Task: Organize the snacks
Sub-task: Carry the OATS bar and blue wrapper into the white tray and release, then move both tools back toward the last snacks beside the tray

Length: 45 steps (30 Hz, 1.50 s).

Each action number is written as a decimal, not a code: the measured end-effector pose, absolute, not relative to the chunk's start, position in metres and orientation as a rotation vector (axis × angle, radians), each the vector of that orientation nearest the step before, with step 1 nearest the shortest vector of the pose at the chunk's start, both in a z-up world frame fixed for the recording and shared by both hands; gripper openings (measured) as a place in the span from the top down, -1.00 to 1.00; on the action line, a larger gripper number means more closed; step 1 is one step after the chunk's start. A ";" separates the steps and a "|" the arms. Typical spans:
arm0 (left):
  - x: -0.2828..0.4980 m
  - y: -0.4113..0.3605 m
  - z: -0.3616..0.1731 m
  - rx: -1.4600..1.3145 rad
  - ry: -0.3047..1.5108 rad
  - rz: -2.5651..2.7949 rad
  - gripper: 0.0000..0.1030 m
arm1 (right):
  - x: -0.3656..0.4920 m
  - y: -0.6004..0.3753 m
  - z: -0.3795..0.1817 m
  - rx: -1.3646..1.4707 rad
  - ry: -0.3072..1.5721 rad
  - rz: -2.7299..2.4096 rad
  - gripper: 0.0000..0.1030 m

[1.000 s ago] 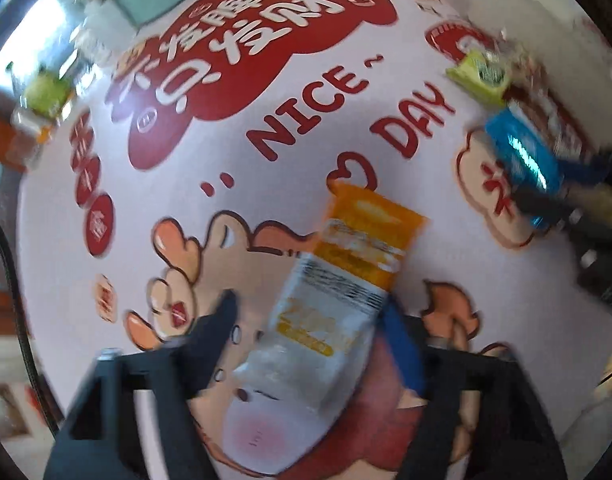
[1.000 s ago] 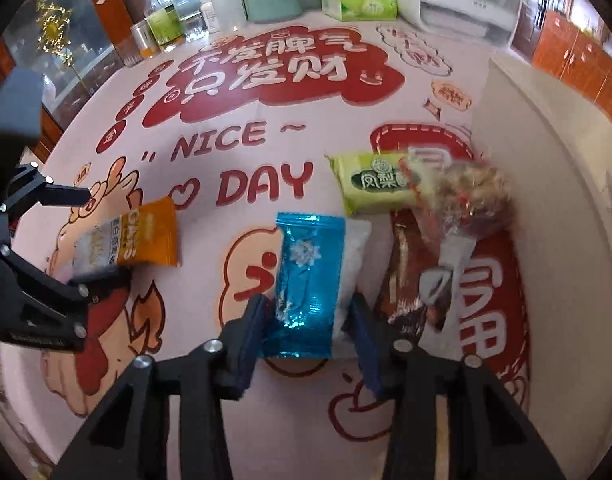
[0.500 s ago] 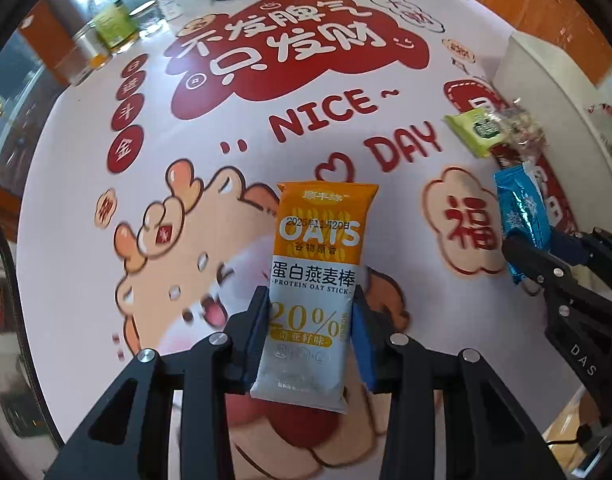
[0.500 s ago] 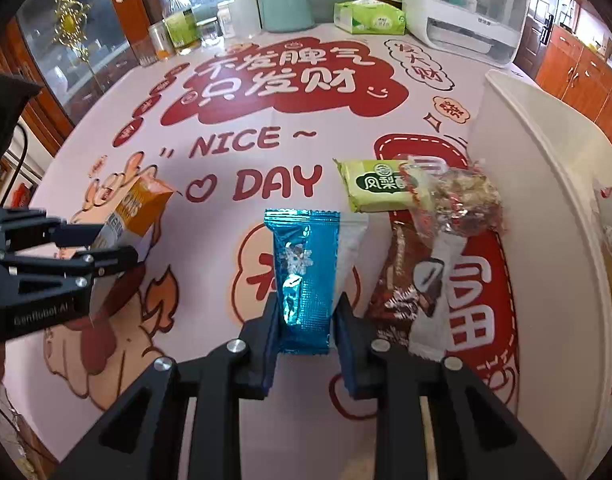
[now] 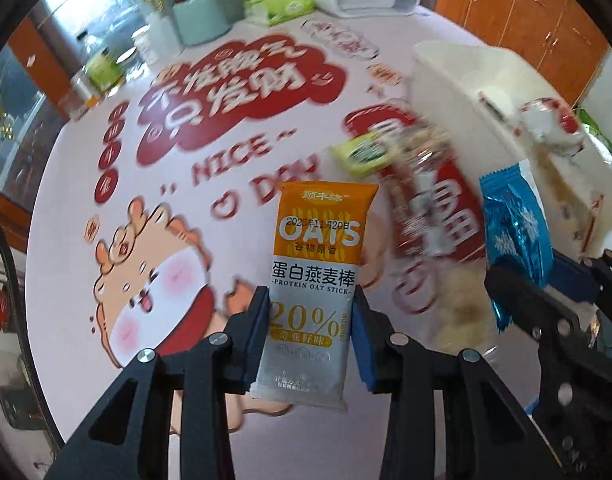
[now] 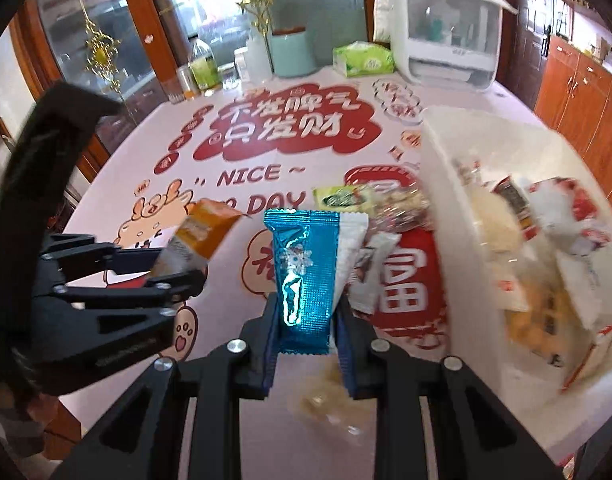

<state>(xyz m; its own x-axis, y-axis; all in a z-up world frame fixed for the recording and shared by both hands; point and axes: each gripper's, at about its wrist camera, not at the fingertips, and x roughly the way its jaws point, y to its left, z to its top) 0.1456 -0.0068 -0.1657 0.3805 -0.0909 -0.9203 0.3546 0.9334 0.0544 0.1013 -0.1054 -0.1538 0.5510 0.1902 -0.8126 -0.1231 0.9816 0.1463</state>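
1. Left wrist view: the left gripper (image 5: pixel 309 320) is clenching an orange and silver oat stick packet (image 5: pixel 316 280) by its lower half, holding it upright above the printed tablecloth (image 5: pixel 106 280).
2. At the right edge of this view, the right gripper (image 5: pixel 546 284) is gripping a blue foil packet (image 5: pixel 514 236), lifted off the cloth.
3. A green packet (image 5: pixel 362 154) and a blurred heap of wrapped snacks (image 5: pixel 422 200) are lying on the cloth near its right edge, just beside a white bin (image 5: pixel 446 80) that is holding more snacks.
4. Right wrist view: the right gripper (image 6: pixel 306 344) is clamping the blue foil packet (image 6: pixel 306 272) at its bottom end, so the packet is standing upright in the air over the cloth (image 6: pixel 226 360).
5. The white bin (image 6: pixel 438 184) is sitting along the cloth's right edge, with snack bags inside.
6. On the left, the left gripper (image 6: pixel 178 268) is holding the oat stick packet (image 6: pixel 202 236), tilted, over the cloth.
7. A tissue pack (image 6: pixel 362 58) and a white appliance (image 6: pixel 442 28) are sitting at the far edge.
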 end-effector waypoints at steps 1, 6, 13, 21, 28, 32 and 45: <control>0.145 -0.013 -0.162 0.259 1.142 -0.291 0.28 | 0.097 -0.113 -0.147 0.076 0.953 0.184 0.50; 0.139 -0.058 -0.133 0.247 1.086 -0.326 0.28 | 0.083 -0.150 -0.120 0.093 0.871 0.156 0.50; 0.141 -0.119 -0.093 0.216 1.001 -0.368 0.28 | 0.070 -0.217 -0.091 0.139 0.795 0.084 0.50; 0.158 -0.172 -0.054 0.203 0.909 -0.368 0.28 | 0.058 -0.285 -0.071 0.144 0.734 -0.025 0.50; 0.173 -0.196 -0.045 0.227 0.879 -0.348 0.26 | 0.058 -0.313 -0.067 0.164 0.722 -0.099 0.50; 0.174 -0.206 -0.056 0.261 0.909 -0.324 0.21 | 0.056 -0.320 -0.070 0.158 0.732 -0.120 0.48; 0.153 -0.192 -0.098 0.391 0.990 -0.271 -0.91 | 0.056 -0.325 -0.092 0.184 0.810 -0.164 -0.02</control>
<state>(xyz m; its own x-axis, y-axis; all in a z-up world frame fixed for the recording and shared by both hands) 0.1531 -0.1922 -0.0978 0.5241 -0.0450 -0.8504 0.3943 0.8980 0.1955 0.0561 -0.3246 -0.0925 0.6782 -0.0750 -0.7310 0.2156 0.9713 0.1004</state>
